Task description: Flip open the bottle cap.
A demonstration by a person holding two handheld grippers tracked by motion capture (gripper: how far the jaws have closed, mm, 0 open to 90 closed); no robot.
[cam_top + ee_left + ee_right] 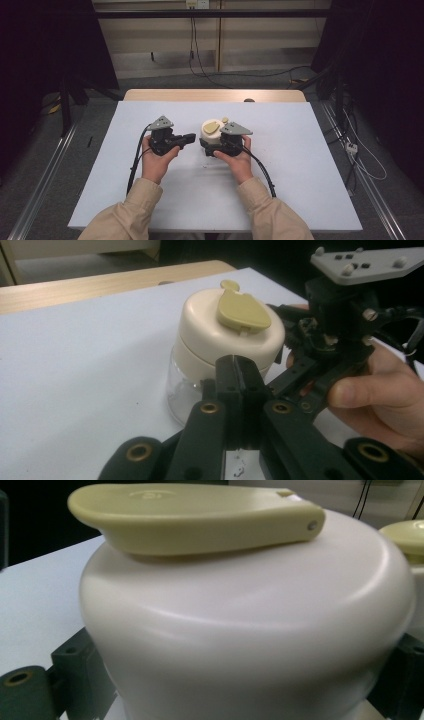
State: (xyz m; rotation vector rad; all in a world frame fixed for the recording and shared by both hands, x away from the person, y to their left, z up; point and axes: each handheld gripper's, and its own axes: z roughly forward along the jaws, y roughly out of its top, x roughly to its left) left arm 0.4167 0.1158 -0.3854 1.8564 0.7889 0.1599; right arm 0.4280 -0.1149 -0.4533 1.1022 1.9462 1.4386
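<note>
The right hand-held gripper [216,145] clamps a clear jar [182,390] just below its cream lid [225,335], a jaw on each side; an olive flap [242,312] lies on top. The left hand-held gripper [239,371], jaws pressed together with nothing between, points at the jar, just short of it. The jar stands on the table [300,165].

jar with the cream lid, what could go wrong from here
The right hand-held gripper clamps the jar at its clear body, below the cream lid; pushing on the lid could tip or twist it loose. The left hand-held gripper is shut and empty right beside the lid, so it could knock the olive flap.
</note>
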